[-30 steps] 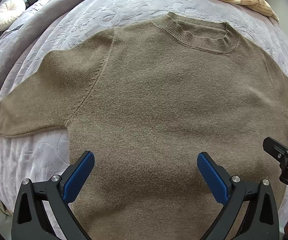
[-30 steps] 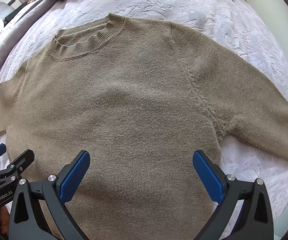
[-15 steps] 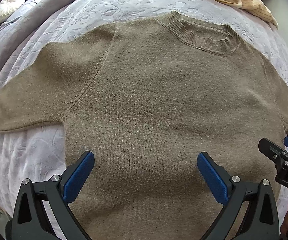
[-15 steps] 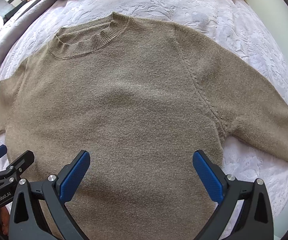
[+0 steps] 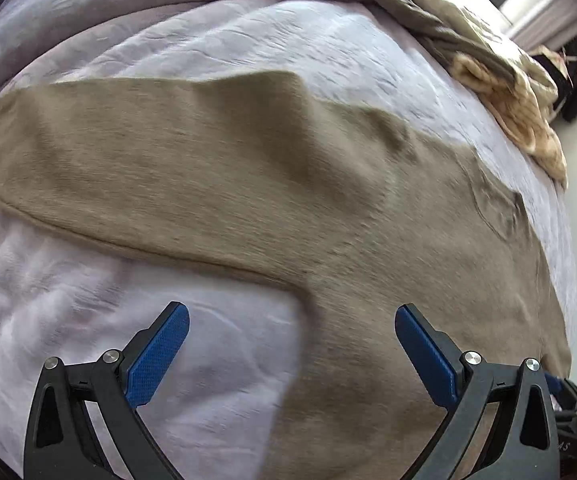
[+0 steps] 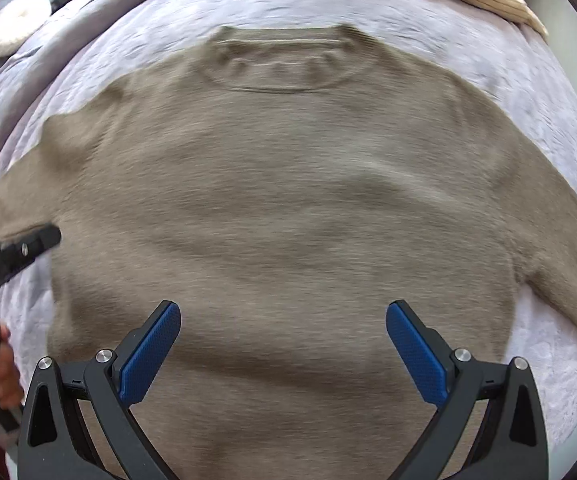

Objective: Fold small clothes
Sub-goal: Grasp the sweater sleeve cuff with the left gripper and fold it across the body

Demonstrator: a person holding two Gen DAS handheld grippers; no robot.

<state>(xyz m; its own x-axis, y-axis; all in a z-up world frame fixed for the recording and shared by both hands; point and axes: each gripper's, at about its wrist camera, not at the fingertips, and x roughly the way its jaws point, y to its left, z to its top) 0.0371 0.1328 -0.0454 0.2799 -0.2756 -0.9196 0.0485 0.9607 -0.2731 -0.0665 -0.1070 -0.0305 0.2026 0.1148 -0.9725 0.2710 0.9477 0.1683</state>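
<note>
Taupe-brown knitted crew-neck sweater [image 6: 288,208], soft fuzzy weave, single item. Lying spread flat and front-up on a pale lilac textured bedspread [image 6: 468,52], with its ribbed round collar [image 6: 280,64] pointing to the far side and its hem running off the near edge of the right wrist view. Both sleeves are lying outstretched: one sleeve [image 5: 136,168] is reaching out to the left, its lower seam showing as a raised line, while the other sleeve [image 6: 560,248] is angling out to the right and near. Shallow ripples are crossing the chest. Both views are showing motion blur, so fine knit detail is not readable.
</note>
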